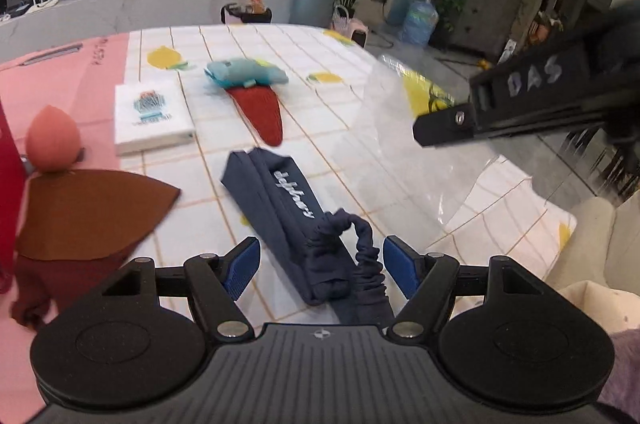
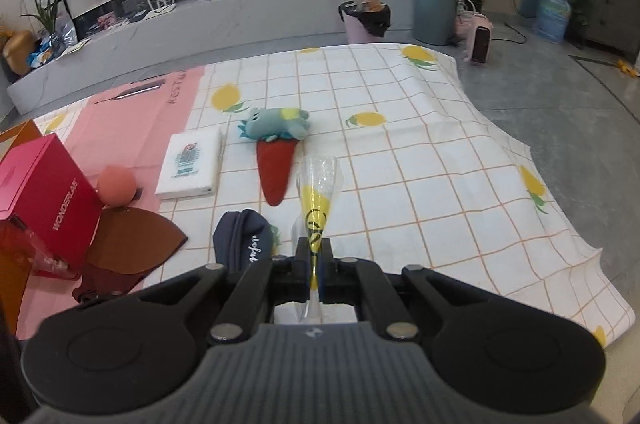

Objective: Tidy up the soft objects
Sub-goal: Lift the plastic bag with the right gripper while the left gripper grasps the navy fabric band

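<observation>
A folded navy cloth item with white lettering lies on the checked tablecloth, its gathered end between my left fingers. My left gripper is open around that end, blue pads apart. My right gripper is shut on a clear plastic bag with a yellow print, held edge-on above the table; the bag also shows in the left wrist view. A blue-green plush toy lies on a red felt piece further back. The navy item also shows in the right wrist view.
A white box, a pink ball, a brown felt piece and a red box marked WONDERLAB sit on the left, on a pink mat. The table's right edge drops to the grey floor.
</observation>
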Tool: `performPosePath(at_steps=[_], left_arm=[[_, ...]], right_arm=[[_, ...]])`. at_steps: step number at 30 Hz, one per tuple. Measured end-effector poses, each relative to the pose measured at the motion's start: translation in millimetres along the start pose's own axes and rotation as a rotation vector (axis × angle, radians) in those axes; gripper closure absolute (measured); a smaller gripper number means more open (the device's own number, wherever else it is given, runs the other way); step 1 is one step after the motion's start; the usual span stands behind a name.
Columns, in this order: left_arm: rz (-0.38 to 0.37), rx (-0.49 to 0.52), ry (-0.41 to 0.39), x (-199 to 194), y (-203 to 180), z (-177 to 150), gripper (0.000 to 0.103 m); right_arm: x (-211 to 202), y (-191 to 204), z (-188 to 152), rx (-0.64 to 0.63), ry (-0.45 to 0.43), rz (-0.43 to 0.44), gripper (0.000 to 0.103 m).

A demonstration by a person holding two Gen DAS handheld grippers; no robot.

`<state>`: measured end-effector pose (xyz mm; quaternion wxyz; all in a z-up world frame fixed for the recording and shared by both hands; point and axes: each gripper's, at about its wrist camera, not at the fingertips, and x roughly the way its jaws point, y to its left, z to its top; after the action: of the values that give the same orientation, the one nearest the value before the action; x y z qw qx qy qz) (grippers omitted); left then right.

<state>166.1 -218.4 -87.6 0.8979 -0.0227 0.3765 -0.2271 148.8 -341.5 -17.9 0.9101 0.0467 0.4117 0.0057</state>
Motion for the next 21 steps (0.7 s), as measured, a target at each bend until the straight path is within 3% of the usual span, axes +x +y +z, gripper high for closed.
performPosePath(at_steps=[7, 11, 14, 17, 21], left_arm=[[0.006, 0.002, -0.026, 12, -3, -4, 0.029], [0.001, 0.035, -0.040, 12, -3, -5, 0.049], [0.044, 0.063, -0.052, 11, -5, -7, 0.067], [0.062, 0.080, -0.056, 9, -6, -9, 0.076], [0.028, 0.033, -0.063, 0, 0, -8, 0.083]], right_arm=[[0, -4, -2, 0.007, 0.011, 0.016, 0.103], [4, -2, -2, -0.005, 0.023, 0.017, 0.103], [4, 0, -2, -0.011, 0.030, 0.020, 0.103], [7, 1, -2, -0.016, 0.042, 0.014, 0.103], [10, 3, -3, -0.024, 0.053, 0.017, 0.102]])
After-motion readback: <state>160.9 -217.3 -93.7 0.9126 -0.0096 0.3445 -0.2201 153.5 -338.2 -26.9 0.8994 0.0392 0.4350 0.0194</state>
